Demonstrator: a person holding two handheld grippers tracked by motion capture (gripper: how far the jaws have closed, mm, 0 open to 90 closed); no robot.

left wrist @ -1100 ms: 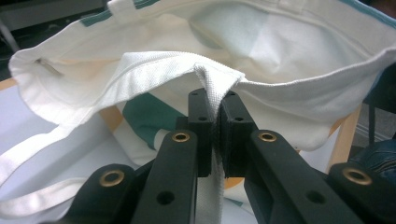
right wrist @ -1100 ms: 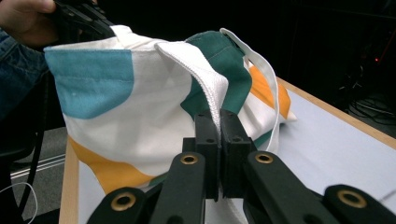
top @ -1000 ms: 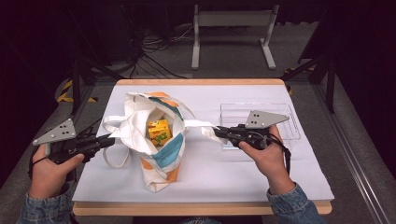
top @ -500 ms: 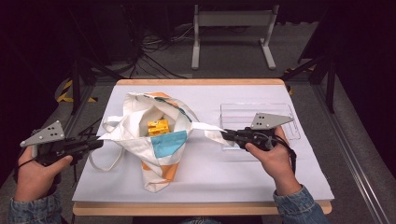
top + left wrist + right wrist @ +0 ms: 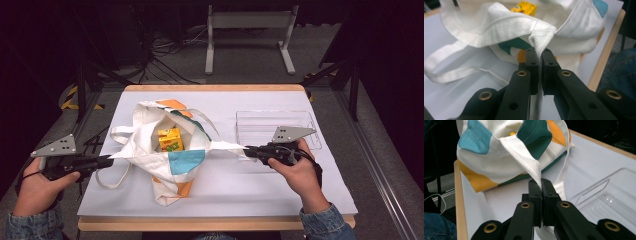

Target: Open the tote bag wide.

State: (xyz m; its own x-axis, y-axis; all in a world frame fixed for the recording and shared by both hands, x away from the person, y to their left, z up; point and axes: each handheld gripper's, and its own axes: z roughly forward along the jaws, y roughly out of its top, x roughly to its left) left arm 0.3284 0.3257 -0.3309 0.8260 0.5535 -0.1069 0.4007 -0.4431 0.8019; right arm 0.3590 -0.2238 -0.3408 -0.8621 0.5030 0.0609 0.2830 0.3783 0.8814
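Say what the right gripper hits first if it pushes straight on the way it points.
Probably the tote bag itself: the right gripper, jaws shut on the bag's rim, points across at its open mouth, the yellow carton lying beyond.

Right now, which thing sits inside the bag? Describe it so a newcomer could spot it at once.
Start at the white table and find the cloth bag at its left-centre, its rim pulled wide between the left gripper and the right gripper. Down in the open mouth stands a small carton. It is bright yellow with green print, boxy where everything around it is white fabric.
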